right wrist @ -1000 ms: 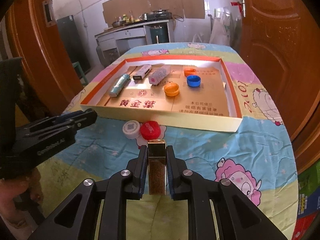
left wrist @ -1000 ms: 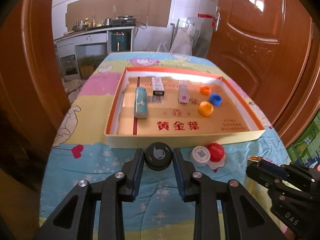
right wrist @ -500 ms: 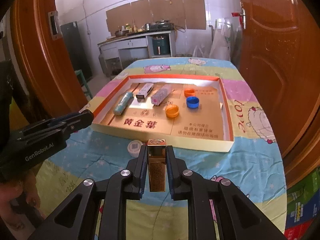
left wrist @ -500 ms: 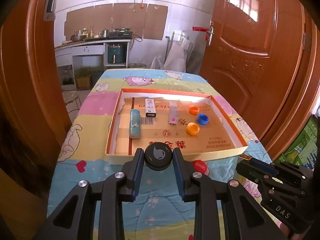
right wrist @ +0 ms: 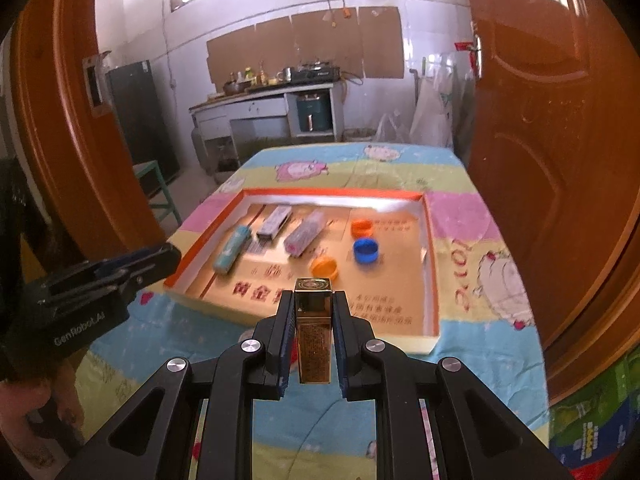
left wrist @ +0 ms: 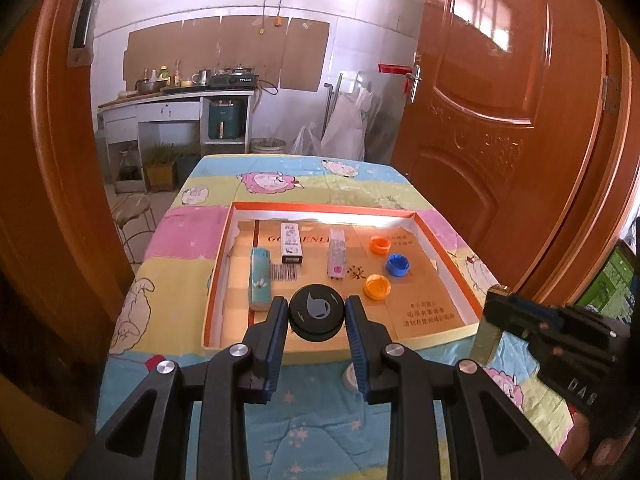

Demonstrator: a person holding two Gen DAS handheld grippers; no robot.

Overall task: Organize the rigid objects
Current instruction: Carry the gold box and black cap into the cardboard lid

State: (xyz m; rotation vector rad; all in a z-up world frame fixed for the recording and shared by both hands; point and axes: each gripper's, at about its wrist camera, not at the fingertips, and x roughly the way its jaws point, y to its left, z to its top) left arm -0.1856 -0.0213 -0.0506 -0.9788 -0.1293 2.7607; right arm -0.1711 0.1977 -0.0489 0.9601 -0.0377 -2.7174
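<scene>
My left gripper (left wrist: 317, 307) is shut on a round black cap (left wrist: 317, 314) and hangs over the near edge of the orange-rimmed cardboard tray (left wrist: 320, 210). My right gripper (right wrist: 313, 300) is shut on an upright gold lighter (right wrist: 314, 336), also held above the tray's near edge. Inside the tray lie a teal lighter (left wrist: 259, 280), a white lighter (left wrist: 291, 242) and a pink-ended lighter (left wrist: 337, 252). To their right sit two orange caps (left wrist: 377, 286) and a blue cap (left wrist: 398, 265). The left wrist view shows the right gripper (left wrist: 496, 300) at the right.
The tray rests on a table under a pastel cartoon cloth (left wrist: 200, 236). A pale cap (left wrist: 349, 378) on the cloth shows partly behind my left fingers. Wooden doors (left wrist: 500, 128) flank the table, with a kitchen counter (left wrist: 176, 96) behind. A hand (right wrist: 24, 400) holds the left gripper.
Both grippers have risen with the black cap and the gold lighter still gripped. The table and tray look farther below, and the caps on the cloth have slipped behind the fingers.
</scene>
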